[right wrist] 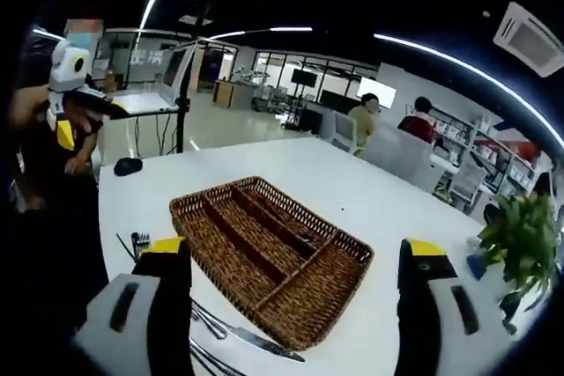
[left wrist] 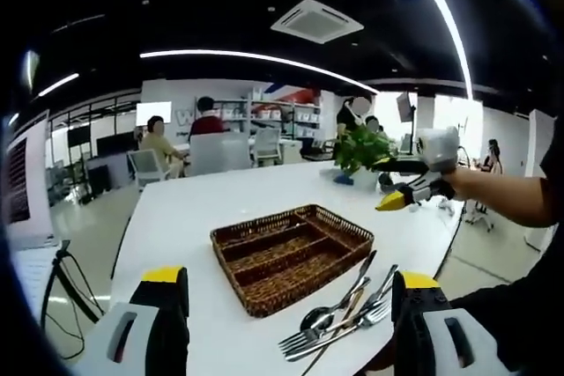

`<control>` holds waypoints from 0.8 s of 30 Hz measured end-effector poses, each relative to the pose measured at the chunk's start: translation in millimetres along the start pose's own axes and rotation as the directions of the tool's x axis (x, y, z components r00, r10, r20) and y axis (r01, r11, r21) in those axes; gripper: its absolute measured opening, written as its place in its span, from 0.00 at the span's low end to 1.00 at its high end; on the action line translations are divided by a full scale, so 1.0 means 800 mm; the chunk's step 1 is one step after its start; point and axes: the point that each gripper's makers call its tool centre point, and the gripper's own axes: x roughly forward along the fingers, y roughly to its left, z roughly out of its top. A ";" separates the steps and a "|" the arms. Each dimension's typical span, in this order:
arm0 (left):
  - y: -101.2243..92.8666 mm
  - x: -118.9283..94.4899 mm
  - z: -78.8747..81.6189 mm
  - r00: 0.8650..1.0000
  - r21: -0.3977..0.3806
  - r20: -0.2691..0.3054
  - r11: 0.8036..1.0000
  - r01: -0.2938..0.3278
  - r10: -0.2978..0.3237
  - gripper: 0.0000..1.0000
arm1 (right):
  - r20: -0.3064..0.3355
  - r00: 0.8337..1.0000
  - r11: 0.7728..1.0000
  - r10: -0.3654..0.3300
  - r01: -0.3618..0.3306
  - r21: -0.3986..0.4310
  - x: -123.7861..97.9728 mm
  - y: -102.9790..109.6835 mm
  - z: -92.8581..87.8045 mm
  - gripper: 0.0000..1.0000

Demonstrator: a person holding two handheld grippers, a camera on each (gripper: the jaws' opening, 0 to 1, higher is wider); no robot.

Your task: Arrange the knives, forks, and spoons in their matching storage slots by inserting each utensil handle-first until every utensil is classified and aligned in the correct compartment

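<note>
Left claw (left wrist: 288, 292) and right claw (right wrist: 293, 261) both gape wide, holding nothing.

We see a bright room, lit by long ceiling strips (left wrist: 264, 59) that bend into arcs w/ the fisheye, and both views curve hard toward the edges. The white table (right wrist: 352, 191) takes the light evenly w/ mild glare and only soft shadows under the basket (right wrist: 264, 257); windows (left wrist: 458, 116) at the back blow out. People and shelves far off are soft and low-detail, and the near jaws look slightly blurred.
</note>
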 end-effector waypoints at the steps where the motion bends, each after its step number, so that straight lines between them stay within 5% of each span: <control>1: 0.000 0.000 0.000 1.000 -0.001 0.000 1.000 0.002 -0.002 1.00 | 0.001 1.000 1.000 -0.002 0.002 0.001 -0.008 0.001 0.000 0.99; 6: -0.005 0.002 -0.003 1.000 0.020 -0.008 1.000 0.007 -0.007 1.00 | 0.008 1.000 1.000 -0.026 0.026 0.013 -0.043 0.001 -0.005 0.99; 8: -0.006 0.002 -0.003 1.000 0.021 -0.002 1.000 0.008 -0.008 1.00 | 0.026 0.999 0.996 -0.039 0.036 0.080 -0.055 0.001 -0.005 0.99; 12: -0.010 0.003 -0.005 1.000 0.024 0.003 1.000 0.016 -0.016 1.00 | 0.025 0.999 0.983 0.039 -0.043 0.180 -0.074 0.026 -0.012 0.99; 24: -0.013 0.005 -0.008 1.000 0.033 -0.002 0.999 0.016 -0.016 1.00 | 0.035 0.999 0.984 0.022 -0.028 0.174 -0.109 0.031 -0.008 0.99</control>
